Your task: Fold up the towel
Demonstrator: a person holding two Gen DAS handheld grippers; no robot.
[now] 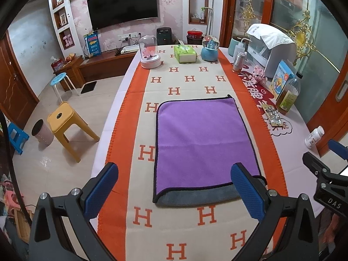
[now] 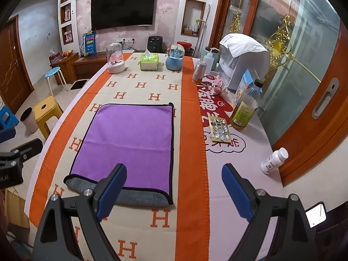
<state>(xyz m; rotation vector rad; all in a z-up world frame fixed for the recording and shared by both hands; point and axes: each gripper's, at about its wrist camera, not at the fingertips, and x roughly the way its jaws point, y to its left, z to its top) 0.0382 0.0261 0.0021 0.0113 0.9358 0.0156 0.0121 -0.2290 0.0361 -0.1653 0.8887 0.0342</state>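
The towel (image 1: 202,143) lies folded once, grey underside showing, likely needing another fold; both grippers (image 1: 176,193) (image 2: 174,192) gape wide, empty.

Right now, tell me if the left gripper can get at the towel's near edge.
Probably yes: the left gripper hangs open just above the towel, whose grey near edge lies between its fingers with nothing on it.
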